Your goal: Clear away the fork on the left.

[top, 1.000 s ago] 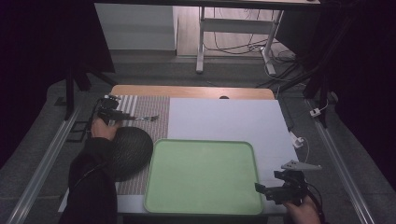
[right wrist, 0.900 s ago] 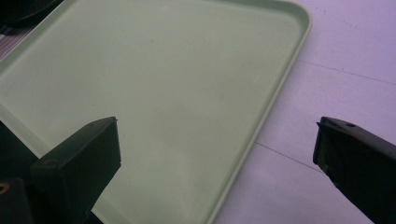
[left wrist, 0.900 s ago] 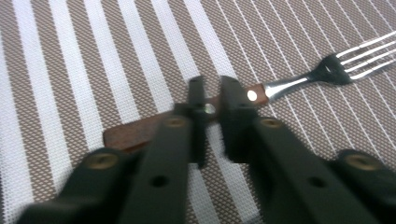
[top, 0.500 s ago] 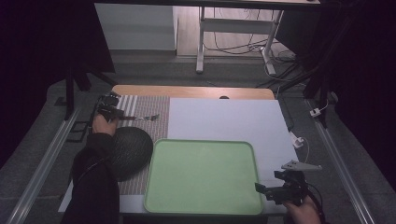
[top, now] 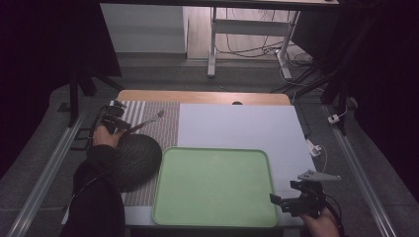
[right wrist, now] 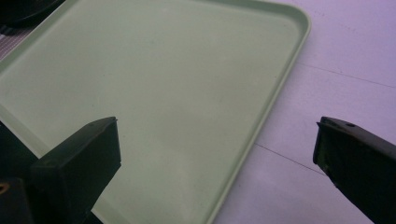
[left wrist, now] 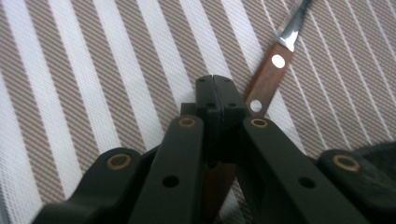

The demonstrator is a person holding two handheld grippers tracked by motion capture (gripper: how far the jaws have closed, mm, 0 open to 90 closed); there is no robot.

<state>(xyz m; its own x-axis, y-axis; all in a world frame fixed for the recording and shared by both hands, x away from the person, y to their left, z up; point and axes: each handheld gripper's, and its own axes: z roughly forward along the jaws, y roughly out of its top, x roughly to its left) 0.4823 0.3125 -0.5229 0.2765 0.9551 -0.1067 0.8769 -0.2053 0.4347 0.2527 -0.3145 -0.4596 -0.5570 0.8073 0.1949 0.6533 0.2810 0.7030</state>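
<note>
A fork (top: 149, 120) with a wooden riveted handle (left wrist: 270, 74) lies on the striped placemat (top: 165, 131) at the far left of the table. My left gripper (top: 127, 125) is at the handle's end. In the left gripper view its jaws (left wrist: 213, 83) stand pressed together over the handle, which passes under them and comes out past the right pad. At the near right corner, my right gripper (top: 275, 200) stands open beside the pale green tray (top: 212, 190). Nothing lies between its spread jaws (right wrist: 215, 135), which frame the tray's bare corner (right wrist: 163, 84).
A dark round woven bowl-like object (top: 134, 159) sits on the placemat, between the left hand and the tray. A white board (top: 237, 123) covers the table's right part. Cables and a white plug (top: 316, 148) lie at the right edge.
</note>
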